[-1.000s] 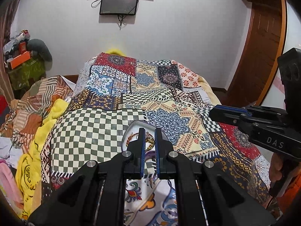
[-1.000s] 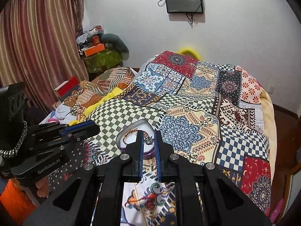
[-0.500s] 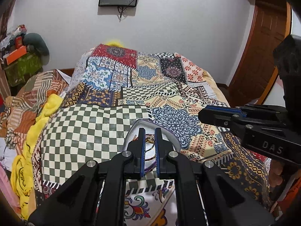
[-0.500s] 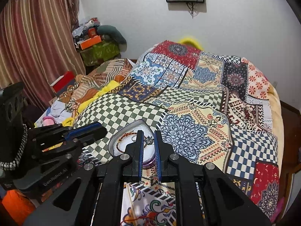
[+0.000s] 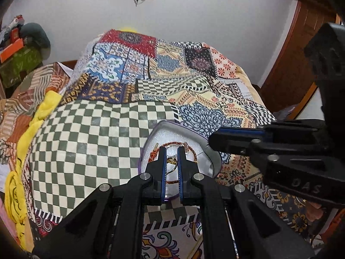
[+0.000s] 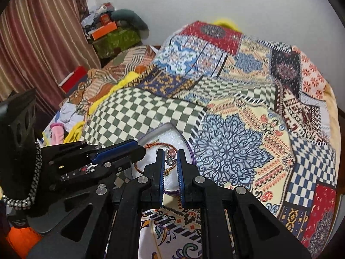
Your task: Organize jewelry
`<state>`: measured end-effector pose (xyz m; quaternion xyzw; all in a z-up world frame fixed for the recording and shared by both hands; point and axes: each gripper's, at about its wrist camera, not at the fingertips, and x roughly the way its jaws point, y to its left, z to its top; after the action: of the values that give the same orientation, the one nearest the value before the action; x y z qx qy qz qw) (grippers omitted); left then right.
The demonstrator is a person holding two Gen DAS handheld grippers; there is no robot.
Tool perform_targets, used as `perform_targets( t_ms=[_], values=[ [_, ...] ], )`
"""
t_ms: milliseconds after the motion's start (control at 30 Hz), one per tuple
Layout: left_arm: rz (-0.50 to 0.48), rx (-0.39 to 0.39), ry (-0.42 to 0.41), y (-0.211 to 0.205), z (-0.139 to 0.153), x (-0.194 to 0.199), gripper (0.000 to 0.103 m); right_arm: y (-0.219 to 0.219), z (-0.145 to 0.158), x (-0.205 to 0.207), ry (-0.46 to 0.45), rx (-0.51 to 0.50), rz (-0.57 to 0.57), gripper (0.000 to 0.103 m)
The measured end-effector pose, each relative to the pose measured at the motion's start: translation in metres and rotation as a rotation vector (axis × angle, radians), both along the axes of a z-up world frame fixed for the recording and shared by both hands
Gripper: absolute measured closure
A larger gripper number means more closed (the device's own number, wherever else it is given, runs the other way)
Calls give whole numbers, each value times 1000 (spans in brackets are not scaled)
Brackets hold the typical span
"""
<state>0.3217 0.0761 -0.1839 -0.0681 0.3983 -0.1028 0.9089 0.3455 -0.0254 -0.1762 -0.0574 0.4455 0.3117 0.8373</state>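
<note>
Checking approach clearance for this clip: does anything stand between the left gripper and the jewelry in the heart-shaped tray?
Nothing visible does. The left gripper, shut, points straight at the gold ring and beaded bracelet in the open tray; the right gripper stands off to one side.

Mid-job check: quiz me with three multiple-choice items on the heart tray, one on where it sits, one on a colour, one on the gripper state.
1. The heart-shaped tray lies
A. on the patchwork bedspread
B. on the floor
C. on a shelf

2. The tray's rim is
A. green
B. purple
C. orange

3. Both grippers are
A. wide open
B. clamped on the tray
C. shut and empty

Answers:
1 A, patterned cloth surrounds the tray in both wrist views.
2 B, a purple edge runs around the white lining that holds the beaded bracelet and a gold ring.
3 C, the left gripper and the right gripper show narrow gaps gripping nothing.
</note>
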Motion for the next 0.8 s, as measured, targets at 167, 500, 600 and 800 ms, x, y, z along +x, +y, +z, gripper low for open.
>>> perform_targets(
  t_ms=[167,500,600,800],
  values=[
    [-3,12,8,-1,-2,1,96,3,-11,5,45,-15,8,93],
    [34,-12,18,10,-1,1,95,9,-13,2,47,-43,41,93],
    [42,-7,16,11,2,-3,95,10,-13,0,40,-68,39,93],
    [42,18,-7,9,14,-13,95,4,-1,-6,8,-76,16,78]
  ],
)
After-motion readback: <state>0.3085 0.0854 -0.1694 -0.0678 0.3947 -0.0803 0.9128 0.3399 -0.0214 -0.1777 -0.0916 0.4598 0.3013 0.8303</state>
